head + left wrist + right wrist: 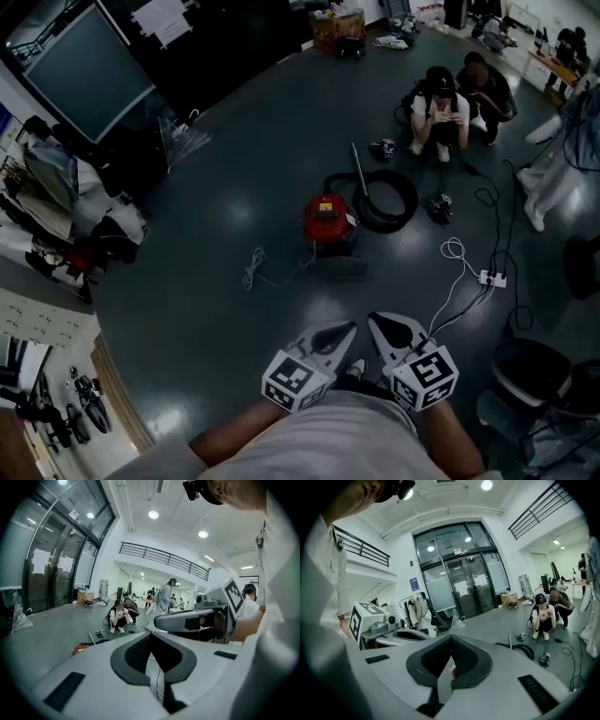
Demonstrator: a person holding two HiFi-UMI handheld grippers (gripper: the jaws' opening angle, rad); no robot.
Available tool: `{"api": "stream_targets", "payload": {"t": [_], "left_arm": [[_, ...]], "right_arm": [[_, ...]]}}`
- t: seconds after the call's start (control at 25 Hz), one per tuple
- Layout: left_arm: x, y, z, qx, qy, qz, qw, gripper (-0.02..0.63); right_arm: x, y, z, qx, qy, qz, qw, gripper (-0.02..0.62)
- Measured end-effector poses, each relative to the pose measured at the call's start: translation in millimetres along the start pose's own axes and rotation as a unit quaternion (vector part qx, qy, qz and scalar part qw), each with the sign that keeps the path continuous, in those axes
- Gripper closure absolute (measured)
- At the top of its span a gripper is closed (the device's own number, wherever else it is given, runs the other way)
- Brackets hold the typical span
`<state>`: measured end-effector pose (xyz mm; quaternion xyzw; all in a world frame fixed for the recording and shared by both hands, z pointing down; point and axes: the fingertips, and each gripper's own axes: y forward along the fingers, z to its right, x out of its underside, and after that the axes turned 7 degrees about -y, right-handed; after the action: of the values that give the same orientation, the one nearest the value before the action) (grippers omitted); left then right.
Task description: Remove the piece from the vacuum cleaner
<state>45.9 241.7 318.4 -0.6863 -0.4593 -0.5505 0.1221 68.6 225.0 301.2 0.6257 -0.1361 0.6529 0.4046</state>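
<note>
Though untouched, vacuum cleaner (pixel 328 220) (red)

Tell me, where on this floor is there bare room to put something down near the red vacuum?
Widest bare floor lies beyond the red vacuum cleaner, toward the dark screen. Another free patch lies left of the white cord. It is crowded on the right: black hose, power strip, two crouching people.
</note>
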Motion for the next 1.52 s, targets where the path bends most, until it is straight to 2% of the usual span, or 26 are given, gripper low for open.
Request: {"api": "stream_targets", "payload": {"t": [0.24,0.48,0.68,0.92,1.12,1.28,1.4,1.52], "left_arm": [[-5,8,-28,-0.007,0.005,0.0,1.0,0.6],[-13,25,-83,-0.005,0.008,-0.004,0.9999,0.6],[-24,42,-144,0.005,0.037,-0.022,0.9991,0.599],[-28,70,-215,0.024,0.082,-0.045,0.9953,0.598],[-17,100,-257,0.042,0.103,-0.054,0.9923,0.598],[-2,127,-283,0.045,0.104,-0.051,0.9922,0.598],[19,149,-305,0.044,0.105,-0.058,0.9918,0.598],[52,174,-329,0.041,0.108,-0.086,0.9896,0.597]], "right_arm": [[-4,27,13,-0.004,0.001,0.0,1.0,0.58],[-9,75,34,0.002,0.01,-0.005,1.0,0.58],[-21,132,55,0.011,0.014,-0.006,1.0,0.58],[-34,190,91,0.045,0.029,-0.003,0.999,0.58],[-26,224,115,0.062,0.04,-0.003,0.997,0.58],[-9,245,137,0.07,0.057,-0.003,0.996,0.58],[10,263,158,0.072,0.065,-0.004,0.995,0.58],[30,283,179,0.069,0.071,-0.011,0.995,0.58]]}}
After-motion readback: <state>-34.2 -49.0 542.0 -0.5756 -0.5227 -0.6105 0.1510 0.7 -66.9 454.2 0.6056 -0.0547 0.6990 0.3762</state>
